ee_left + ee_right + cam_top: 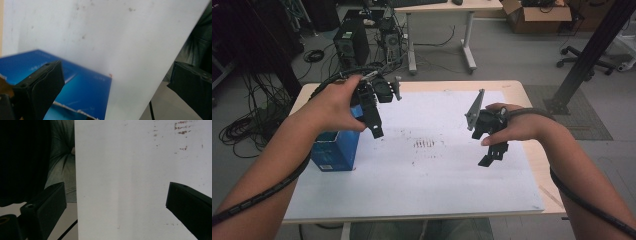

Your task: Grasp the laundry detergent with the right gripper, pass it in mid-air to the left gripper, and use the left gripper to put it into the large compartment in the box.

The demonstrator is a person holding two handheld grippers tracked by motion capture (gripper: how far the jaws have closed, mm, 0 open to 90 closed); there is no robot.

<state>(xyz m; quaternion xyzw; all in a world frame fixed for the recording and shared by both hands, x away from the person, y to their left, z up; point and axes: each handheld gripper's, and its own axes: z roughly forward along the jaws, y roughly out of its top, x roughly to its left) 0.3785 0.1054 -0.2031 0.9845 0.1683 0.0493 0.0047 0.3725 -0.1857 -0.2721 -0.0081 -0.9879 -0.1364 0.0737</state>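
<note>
Above the table's left edge, my left gripper (373,114) hangs wide open and empty just over the blue box (337,149), so next I judge a descent to grasp it, my right gripper (492,145) likewise open, idle.

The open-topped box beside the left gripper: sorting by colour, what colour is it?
Blue; the open-topped cardboard box shows best in the high view.

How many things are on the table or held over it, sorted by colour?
Blue: 1, the blue box at the table's left edge.
White: 1, the white sheet covering the tabletop.
Black: 2, the left gripper and the right gripper, both held above the sheet with jaws open.
Total: 4
</note>
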